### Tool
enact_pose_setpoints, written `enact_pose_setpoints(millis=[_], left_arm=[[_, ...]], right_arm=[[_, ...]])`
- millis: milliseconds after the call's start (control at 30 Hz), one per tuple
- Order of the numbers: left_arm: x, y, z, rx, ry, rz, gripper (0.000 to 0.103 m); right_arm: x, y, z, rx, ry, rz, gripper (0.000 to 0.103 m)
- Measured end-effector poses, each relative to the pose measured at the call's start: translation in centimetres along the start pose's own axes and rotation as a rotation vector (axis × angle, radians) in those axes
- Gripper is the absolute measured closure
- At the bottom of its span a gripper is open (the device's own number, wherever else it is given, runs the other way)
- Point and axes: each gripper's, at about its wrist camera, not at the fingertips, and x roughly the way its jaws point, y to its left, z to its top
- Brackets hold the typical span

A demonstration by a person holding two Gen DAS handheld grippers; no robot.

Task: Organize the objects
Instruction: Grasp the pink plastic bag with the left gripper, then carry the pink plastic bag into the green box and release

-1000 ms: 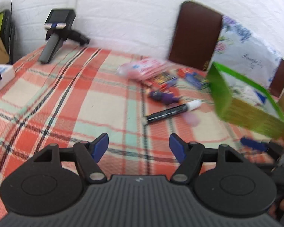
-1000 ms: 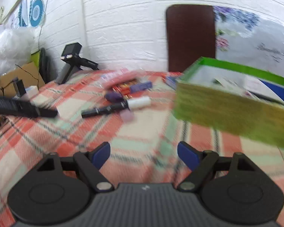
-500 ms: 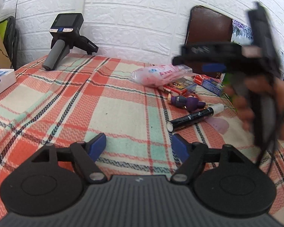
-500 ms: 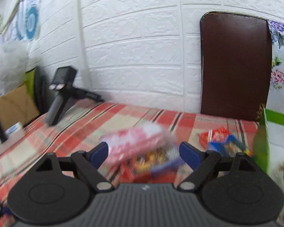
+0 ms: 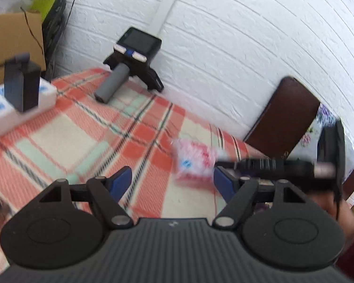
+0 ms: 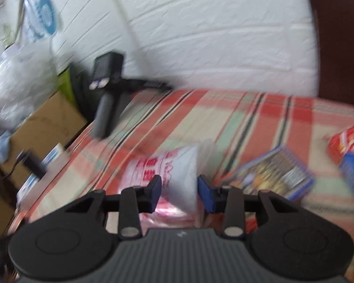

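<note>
A pink and white plastic packet lies on the plaid tablecloth. My right gripper is right over it, jaws narrowed around its near end; contact is blurred. In the left wrist view the packet lies ahead of my open, empty left gripper, and the right gripper comes in from the right beside the packet. A colourful card pack and a red and blue pack lie right of the packet.
A black handheld device with a grey handle stands at the table's far left by the white brick wall. A white box with a black block sits at the left edge. A brown chair back stands behind the table. A cardboard box is off the left side.
Both views have swung left and are blurred. My right gripper has dropped onto the pink packet and its jaws have narrowed. The green box and marker are out of view.
</note>
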Motion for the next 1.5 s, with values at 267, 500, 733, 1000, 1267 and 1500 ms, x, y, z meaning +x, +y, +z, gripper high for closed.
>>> enact_pose_setpoints(millis=[267,500,733,1000,1267,1500], left_arm=[[5.4,-1.2,2.8,0.144,0.084,0.002,0.024],[8.8,-0.9,1.2,0.124,0.182,-0.016,0.045],[2.8,-2.4,0.7,0.079,0.117,-0.049,0.051],[2.5,-12.8,1.1,0.260,0.076,-0.214,0.051],[6.5,-24.3,-1.9,0.417,0.123,-0.393,0.051],[10.8,-31.0,-4.5,0.534,0.162,-0.438,0.051]], right_arm=[[-0.3,4.8,-2.5,-0.306,-0.072,-0.097,0.022],[1.5,5.3,-3.7,-0.302,-0.036,-0.157,0.044],[-4.3,7.3,-7.0,-0.330,-0.186,-0.171,0.049],[-13.9,3.6,-8.1,-0.227,-0.382,-0.311,0.049],[-21.0,-4.6,-9.4,-0.072,-0.472,-0.499,0.049],[-22.4,-11.1,-9.0,0.022,-0.475,-0.621,0.049]])
